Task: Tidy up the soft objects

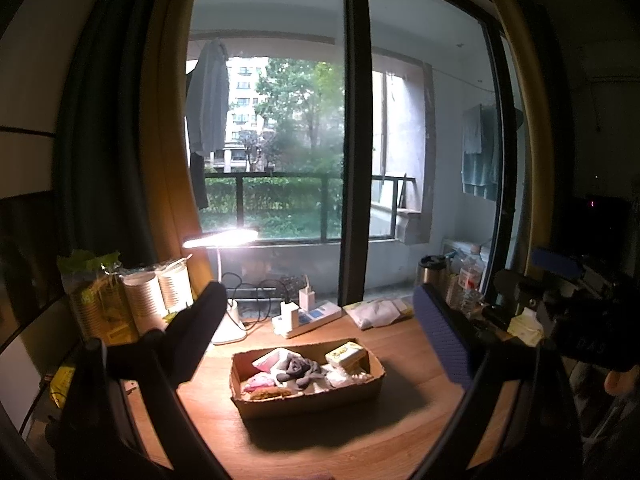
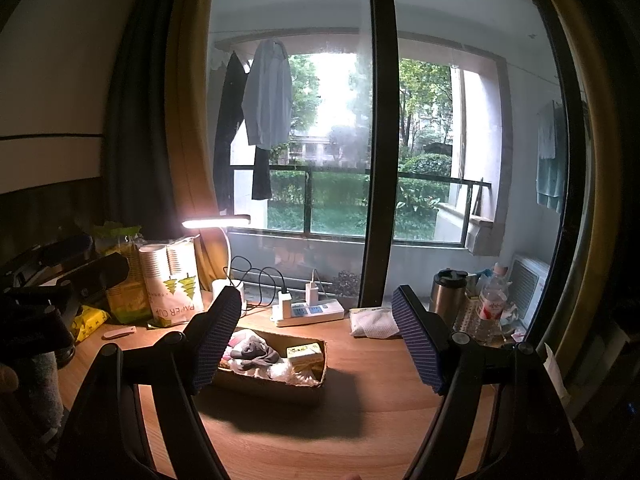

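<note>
Both hand-held grippers hang above the near edge of the wooden worktop (image 1: 400,432), and we see each with its jaws spread wide and nothing between them: the left hand-held gripper (image 1: 320,332) frames the cardboard box (image 1: 304,400) from its own camera, and the right hand-held gripper (image 2: 316,332) does the same from a little further right. We find the soft objects gathered inside that open box, which sits on the worktop in front of the window: a grey cloth (image 1: 298,370) lies crumpled in the middle, a pink item (image 1: 258,380) rests at the left end, white soft pieces (image 1: 344,378) fill the right part, and a yellow-and-white packet (image 1: 346,354) lies at the back right corner. Behind the box we see a white power strip (image 1: 308,318) with chargers plugged in, and a lit desk lamp (image 1: 220,238) stands to its left. A pack of paper cups (image 2: 172,284) stands at the left rear of the worktop. A folded white cloth (image 2: 374,322) lies flat to the right of the power strip, well apart from the box, and a steel tumbler (image 2: 448,294) and a clear plastic bottle (image 2: 492,304) stand at the right rear.
</note>
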The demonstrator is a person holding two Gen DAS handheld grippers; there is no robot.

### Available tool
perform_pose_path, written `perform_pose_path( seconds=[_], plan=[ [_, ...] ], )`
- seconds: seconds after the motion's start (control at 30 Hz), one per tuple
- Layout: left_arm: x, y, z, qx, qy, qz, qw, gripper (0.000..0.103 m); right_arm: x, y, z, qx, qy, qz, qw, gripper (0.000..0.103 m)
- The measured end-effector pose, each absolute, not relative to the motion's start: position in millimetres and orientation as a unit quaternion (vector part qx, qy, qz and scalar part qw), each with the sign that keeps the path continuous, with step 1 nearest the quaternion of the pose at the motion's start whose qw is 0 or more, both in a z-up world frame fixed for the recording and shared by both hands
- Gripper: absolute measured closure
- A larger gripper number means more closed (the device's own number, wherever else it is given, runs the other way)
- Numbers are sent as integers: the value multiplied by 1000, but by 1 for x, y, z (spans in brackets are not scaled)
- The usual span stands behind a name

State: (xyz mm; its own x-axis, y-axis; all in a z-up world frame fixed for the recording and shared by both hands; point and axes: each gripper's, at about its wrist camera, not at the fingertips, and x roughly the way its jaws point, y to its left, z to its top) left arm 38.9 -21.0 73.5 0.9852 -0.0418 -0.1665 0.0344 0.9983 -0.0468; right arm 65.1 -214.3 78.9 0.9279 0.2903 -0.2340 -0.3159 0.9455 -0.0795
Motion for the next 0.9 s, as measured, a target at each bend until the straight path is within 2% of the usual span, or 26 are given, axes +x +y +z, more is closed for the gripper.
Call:
perform_pose_path(
  seconds=[0.9],
  plan=[
    [42, -22, 74, -34, 92, -26, 995, 8, 67, -216, 77, -57, 114, 154, 980, 22]
  ],
)
